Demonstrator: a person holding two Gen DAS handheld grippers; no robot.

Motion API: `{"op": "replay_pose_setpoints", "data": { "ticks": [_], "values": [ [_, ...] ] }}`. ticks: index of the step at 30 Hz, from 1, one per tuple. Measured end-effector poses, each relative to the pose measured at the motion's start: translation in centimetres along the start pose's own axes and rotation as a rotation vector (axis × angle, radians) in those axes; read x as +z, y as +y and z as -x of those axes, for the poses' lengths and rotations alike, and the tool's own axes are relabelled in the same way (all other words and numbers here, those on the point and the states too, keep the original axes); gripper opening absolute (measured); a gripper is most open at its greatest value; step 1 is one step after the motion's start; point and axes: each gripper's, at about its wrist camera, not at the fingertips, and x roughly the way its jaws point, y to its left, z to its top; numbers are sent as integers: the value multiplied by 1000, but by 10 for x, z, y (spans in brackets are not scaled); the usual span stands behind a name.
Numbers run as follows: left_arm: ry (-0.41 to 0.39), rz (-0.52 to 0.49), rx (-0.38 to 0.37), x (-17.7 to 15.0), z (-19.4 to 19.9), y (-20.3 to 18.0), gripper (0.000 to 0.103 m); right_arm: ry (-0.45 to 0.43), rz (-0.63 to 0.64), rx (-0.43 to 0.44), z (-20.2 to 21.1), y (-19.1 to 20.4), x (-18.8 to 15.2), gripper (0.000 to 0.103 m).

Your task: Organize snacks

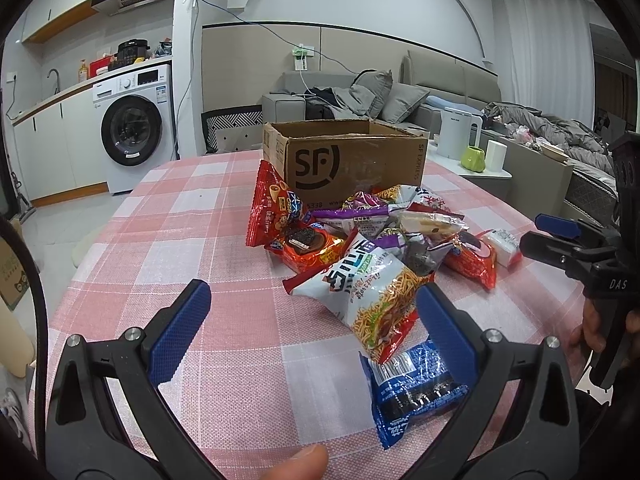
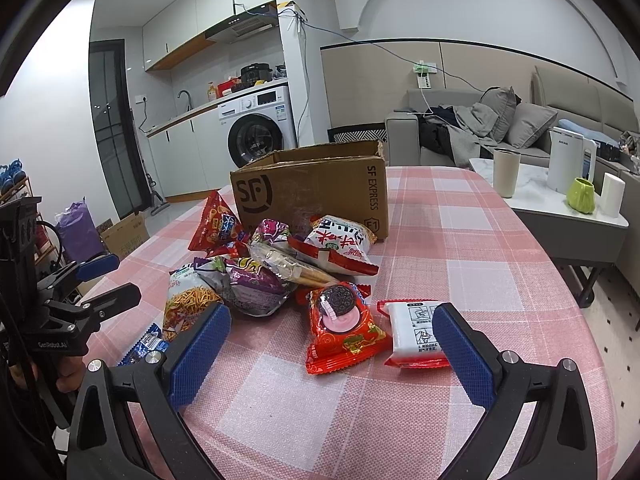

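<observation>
Blue packet [image 1: 412, 388] clear only in left view (right: sliver) | both grippers spread, empty

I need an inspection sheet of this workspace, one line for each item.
Surface: table with pink checked cloth.
Job's things: snack packets heaped before the open cardboard box; none seen inside it.
Clutter: nothing seen.
Grippers: left claw open, near the blue packet; right claw open, before the red cookie packet.
Cables: blue cable along the wall.
Surroundings: washing machine, sofa.
</observation>
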Motion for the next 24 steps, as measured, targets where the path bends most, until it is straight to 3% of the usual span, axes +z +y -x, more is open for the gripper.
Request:
{"op": "replay_pose_setpoints", "data": {
  "ticks": [17,24],
  "values": [
    [37,-42,-29,0,1,-12,102,6,-18,-16,1,-6,3,103],
    [73,-63,-25,-3,-3,-25,102,58,-4,-35,-5,-9,5,103]
  ]
}}
